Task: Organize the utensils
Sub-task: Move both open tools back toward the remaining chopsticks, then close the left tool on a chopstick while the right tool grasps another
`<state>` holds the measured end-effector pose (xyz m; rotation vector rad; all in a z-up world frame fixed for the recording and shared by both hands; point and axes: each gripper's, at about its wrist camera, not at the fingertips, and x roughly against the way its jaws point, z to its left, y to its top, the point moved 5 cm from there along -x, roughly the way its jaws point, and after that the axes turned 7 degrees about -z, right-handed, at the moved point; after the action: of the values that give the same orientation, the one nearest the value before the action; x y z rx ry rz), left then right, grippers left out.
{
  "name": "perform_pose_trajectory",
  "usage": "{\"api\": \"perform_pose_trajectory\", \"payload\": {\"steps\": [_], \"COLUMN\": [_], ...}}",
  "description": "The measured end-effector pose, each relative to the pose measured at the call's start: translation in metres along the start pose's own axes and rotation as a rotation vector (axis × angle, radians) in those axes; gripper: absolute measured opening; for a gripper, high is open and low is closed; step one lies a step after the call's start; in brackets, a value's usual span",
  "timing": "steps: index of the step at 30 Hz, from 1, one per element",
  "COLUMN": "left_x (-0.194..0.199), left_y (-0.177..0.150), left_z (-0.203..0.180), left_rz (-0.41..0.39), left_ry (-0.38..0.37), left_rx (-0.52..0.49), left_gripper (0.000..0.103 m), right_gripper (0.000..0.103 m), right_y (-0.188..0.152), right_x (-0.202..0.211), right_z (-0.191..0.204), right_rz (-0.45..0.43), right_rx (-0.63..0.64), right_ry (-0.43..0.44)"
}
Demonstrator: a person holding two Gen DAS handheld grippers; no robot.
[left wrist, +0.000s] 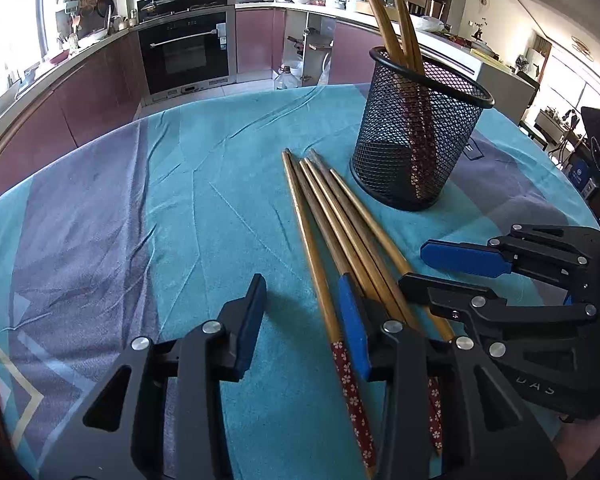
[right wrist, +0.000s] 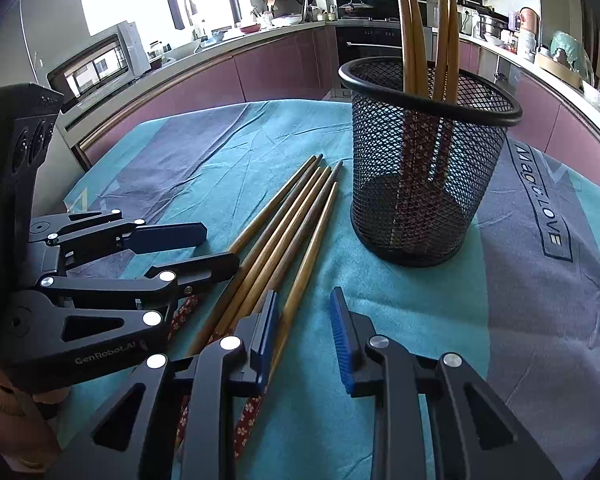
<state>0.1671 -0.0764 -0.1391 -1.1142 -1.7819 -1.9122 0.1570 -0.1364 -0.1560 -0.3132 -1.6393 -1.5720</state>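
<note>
Several wooden chopsticks (left wrist: 332,216) with red flowered ends lie side by side on the teal cloth, also in the right wrist view (right wrist: 284,224). A black mesh holder (left wrist: 416,136) stands upright behind them with several chopsticks in it, also in the right wrist view (right wrist: 424,160). My left gripper (left wrist: 300,312) is open, low over the near ends of the chopsticks; its right finger lies over the bundle. My right gripper (right wrist: 304,320) is open and empty, just right of the bundle, and shows in the left wrist view (left wrist: 432,264).
The table carries a teal and grey cloth (left wrist: 180,200) with wrinkles. Kitchen counters and an oven (left wrist: 186,48) stand beyond the far table edge. The left gripper shows at the left of the right wrist view (right wrist: 216,248).
</note>
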Motion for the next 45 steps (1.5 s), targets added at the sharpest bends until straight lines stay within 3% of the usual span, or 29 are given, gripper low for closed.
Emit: {"api": "perform_pose_trajectory", "payload": {"steps": [7,10,30,42,45], "left_x": [-0.008,-0.008,-0.010,0.006,0.007], "left_y": [0.005,0.005,0.004,-0.007,-0.009], "left_z": [0.000,-0.003,-0.003,-0.001,-0.003], "left_rz": [0.003,0.002,0.003,0.010,0.016], "left_ry": [0.009,-0.004,-0.012,-0.071,-0.069], "left_rx": [0.007,0.007,0.058,0.100,0.085], "left_gripper": [0.025,0.016,0.010,0.008,0.008], "right_gripper": [0.020,0.011,0.007,0.006,0.006], "right_y": [0.009,0.009,0.006,0.000,0.000], "right_x": [-0.010,-0.010,-0.003,0.012,0.010], "right_z": [-0.002,-0.002,-0.017,-0.019,-0.017], "right_rz": [-0.009,-0.011,-0.007,0.001,0.012], "right_rx": [-0.012,-0.020,-0.094,-0.125,-0.105], "right_ry": [-0.006,0.006,0.063,0.153,0.139]}}
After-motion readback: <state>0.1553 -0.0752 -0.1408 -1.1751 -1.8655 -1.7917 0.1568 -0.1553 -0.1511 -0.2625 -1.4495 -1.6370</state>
